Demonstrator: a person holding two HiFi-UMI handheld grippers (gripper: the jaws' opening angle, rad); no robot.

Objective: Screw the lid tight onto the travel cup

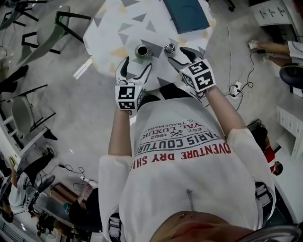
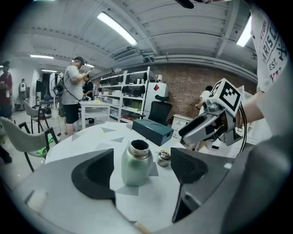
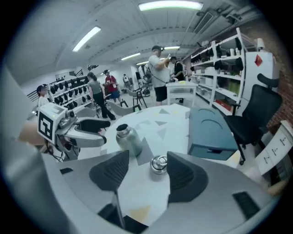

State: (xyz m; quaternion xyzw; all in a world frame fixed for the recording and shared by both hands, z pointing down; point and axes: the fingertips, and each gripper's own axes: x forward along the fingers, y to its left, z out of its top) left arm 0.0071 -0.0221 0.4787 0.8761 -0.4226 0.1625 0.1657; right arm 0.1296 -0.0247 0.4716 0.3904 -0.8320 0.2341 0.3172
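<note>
The steel travel cup [image 1: 142, 51] stands upright and open-topped on the round white table [image 1: 111, 28]. Its metal lid [image 1: 169, 47] lies apart, to the cup's right. My left gripper [image 1: 137, 67] hovers just short of the cup, jaws open. In the left gripper view the cup [image 2: 136, 163] shows between and beyond the pads, untouched. My right gripper [image 1: 178, 55] is open next to the lid. In the right gripper view the lid [image 3: 158, 164] lies between the jaw tips with gaps on both sides, and the cup [image 3: 129, 138] stands further off.
A teal box [image 1: 187, 14] lies on the table's far side, behind the lid. Chairs [image 1: 49, 28] stand to the left of the table and cables [image 1: 235, 87] lie on the floor to its right. Other people stand near shelves [image 3: 219, 77] in the background.
</note>
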